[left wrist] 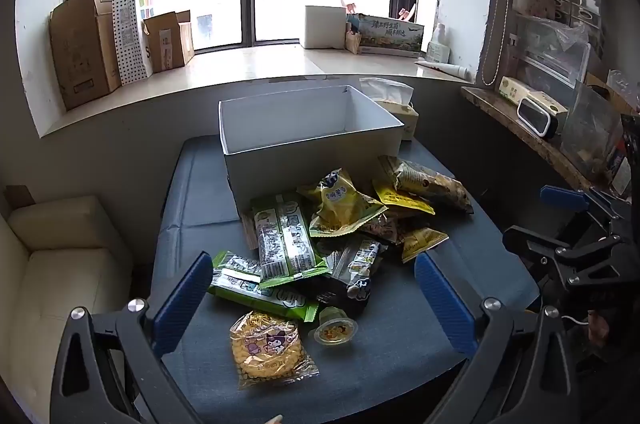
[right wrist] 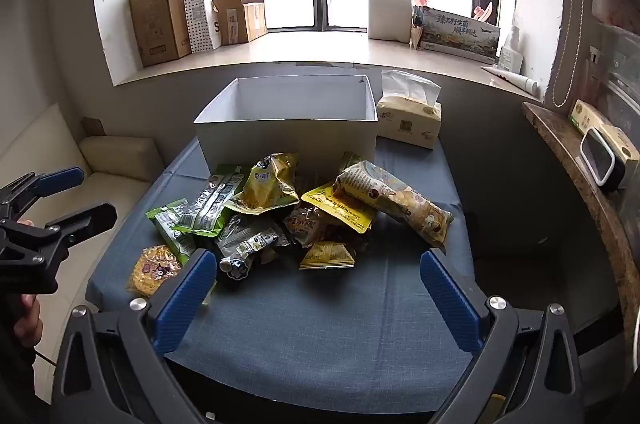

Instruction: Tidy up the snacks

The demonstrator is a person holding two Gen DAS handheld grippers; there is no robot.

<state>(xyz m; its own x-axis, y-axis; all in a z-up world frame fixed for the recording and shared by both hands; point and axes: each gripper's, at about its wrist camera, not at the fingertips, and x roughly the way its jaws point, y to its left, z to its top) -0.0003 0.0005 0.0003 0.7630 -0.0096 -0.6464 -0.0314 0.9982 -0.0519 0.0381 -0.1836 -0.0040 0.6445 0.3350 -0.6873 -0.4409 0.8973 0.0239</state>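
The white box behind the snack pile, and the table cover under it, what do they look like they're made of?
The white box looks like matte paperboard or thin card: flat, stiff walls, sharp corners, thin edges, no shine. It could be coated board; the pictures leave that open. The blue table cover looks like woven cloth: a fine weave grain, a dull finish and straight fold creases across it.

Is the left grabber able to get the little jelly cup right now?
Probably yes. The left gripper is wide open and holds nothing, and the jelly cup sits at the pile's near edge with nothing on top. A dark packet lies right behind it, so it might get nudged.
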